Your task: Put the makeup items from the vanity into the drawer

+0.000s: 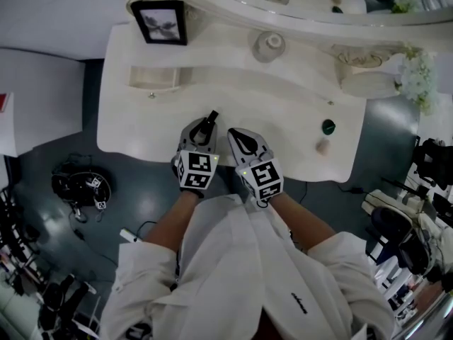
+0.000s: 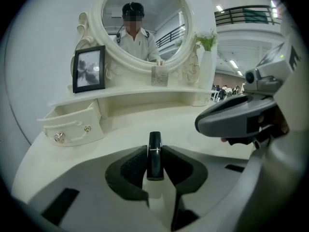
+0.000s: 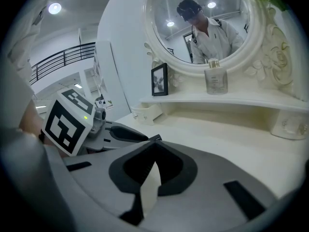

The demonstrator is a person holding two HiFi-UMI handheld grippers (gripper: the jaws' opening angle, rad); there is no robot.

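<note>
Two things worth flagging, going big to small. You're standing at the curvy white vanity table with its round white-framed mirror, and the small white drawer with crystal knobs sits pulled open under the left end of the shelf, so I'd guess it's waiting for stuff to be dropped in. Your left gripper is clamped on a slim black makeup tube, pads pressing it from both sides near its lower half, with the top sticking out toward the drawer. That grip looks good for carrying it over without it tipping. Your right gripper has its jaws together on nothing and sits just beside the left one, looks like it's parked out of the way. Over on the right side of the tabletop, well apart from the drawer, a small round dark green item and a little pale pink item are probably next in line. They're too tiny to say what they actually are, though. Can't see inside the drawer from any view either, so no idea what's in there.
</note>
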